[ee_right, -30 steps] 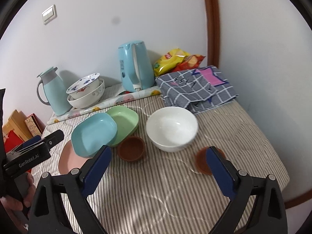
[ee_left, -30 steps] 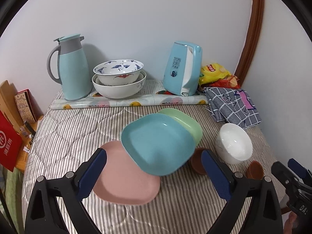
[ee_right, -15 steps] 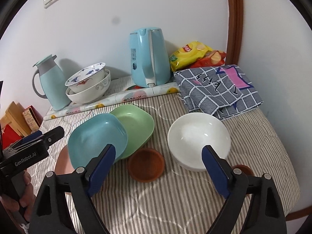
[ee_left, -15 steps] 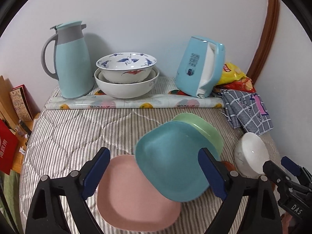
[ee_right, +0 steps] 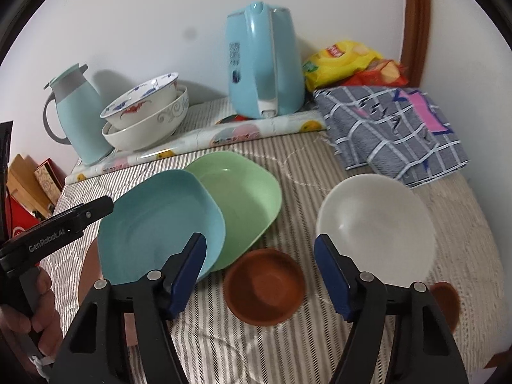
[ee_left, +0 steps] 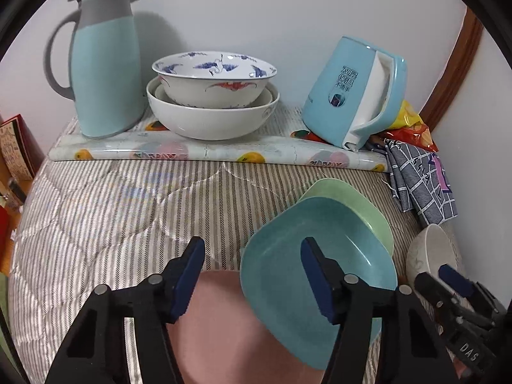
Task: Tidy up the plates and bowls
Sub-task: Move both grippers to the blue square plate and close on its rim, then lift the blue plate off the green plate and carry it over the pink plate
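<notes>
On the striped cloth a blue plate [ee_left: 288,275] overlaps a pink plate [ee_left: 224,329] and a green plate [ee_left: 348,198]. My left gripper [ee_left: 252,246] hangs just above the blue plate's left rim. Its jaws are closing, one finger over the plate and one beside it, and the pads press on nothing. My right gripper [ee_right: 260,243] is low over a small brown bowl [ee_right: 264,284]. Its jaws are closing too, with the bowl below the gap and untouched. A white bowl [ee_right: 374,220] sits right of it, and another small brown dish [ee_right: 444,297] is half hidden behind the right finger.
Along the wall stand a pale blue jug [ee_left: 102,64], two stacked porcelain bowls [ee_left: 212,96], a blue kettle [ee_left: 352,96] and snack bags [ee_right: 345,60]. A checked cloth [ee_right: 390,128] lies at the right. A rolled patterned sheet [ee_left: 208,153] crosses the table. A hand [ee_right: 32,304] holds the left gripper [ee_right: 64,224].
Both grippers have come forward and down toward the dishes, which now look larger. Both pairs of jaws have narrowed. No dish has moved.
</notes>
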Demonstrator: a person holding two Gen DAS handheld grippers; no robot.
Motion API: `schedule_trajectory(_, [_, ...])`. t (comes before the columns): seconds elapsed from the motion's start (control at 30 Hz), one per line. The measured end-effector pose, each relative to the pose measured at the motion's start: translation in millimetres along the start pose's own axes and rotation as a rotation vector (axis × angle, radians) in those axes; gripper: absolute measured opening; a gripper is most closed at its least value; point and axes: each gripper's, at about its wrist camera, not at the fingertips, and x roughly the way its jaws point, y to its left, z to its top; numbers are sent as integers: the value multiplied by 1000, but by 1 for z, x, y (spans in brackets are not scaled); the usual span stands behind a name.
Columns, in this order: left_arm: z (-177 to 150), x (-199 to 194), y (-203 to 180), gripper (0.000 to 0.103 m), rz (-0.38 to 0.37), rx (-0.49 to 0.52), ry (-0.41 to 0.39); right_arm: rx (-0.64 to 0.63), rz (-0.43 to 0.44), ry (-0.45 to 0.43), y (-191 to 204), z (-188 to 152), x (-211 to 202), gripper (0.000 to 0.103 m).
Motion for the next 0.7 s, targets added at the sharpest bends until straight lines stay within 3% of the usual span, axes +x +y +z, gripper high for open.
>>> schedule_trajectory(0.1, [2, 9, 0, 54, -13, -6, 13, 14, 14, 29, 4, 1, 14, 68])
schedule_trajectory(0.4, [1, 31, 0, 38, -46, -2, 58, -16, 18, 95, 19, -1, 46, 50])
schedule_trajectory(0.47, [0, 35, 0, 28, -58, -6, 70, -26, 21, 114, 21, -1, 52, 37])
schedule_trajectory(0.53, [-1, 35, -1, 22, -74, -5, 73, -35, 10, 115, 23, 0, 54, 35])
schedule_trajectory(0.57, [-1, 34, -1, 15, -71, -10, 64, -38, 0, 112, 24, 1, 55, 27])
schedule_trajectory(0.63, [0, 33, 1, 13, -81, -22, 57, -37, 11, 111, 24, 2, 55, 11])
schedule_trajectory(0.7, [0, 31, 2, 12, -94, -26, 53, -42, -3, 105, 23, 3, 54, 11])
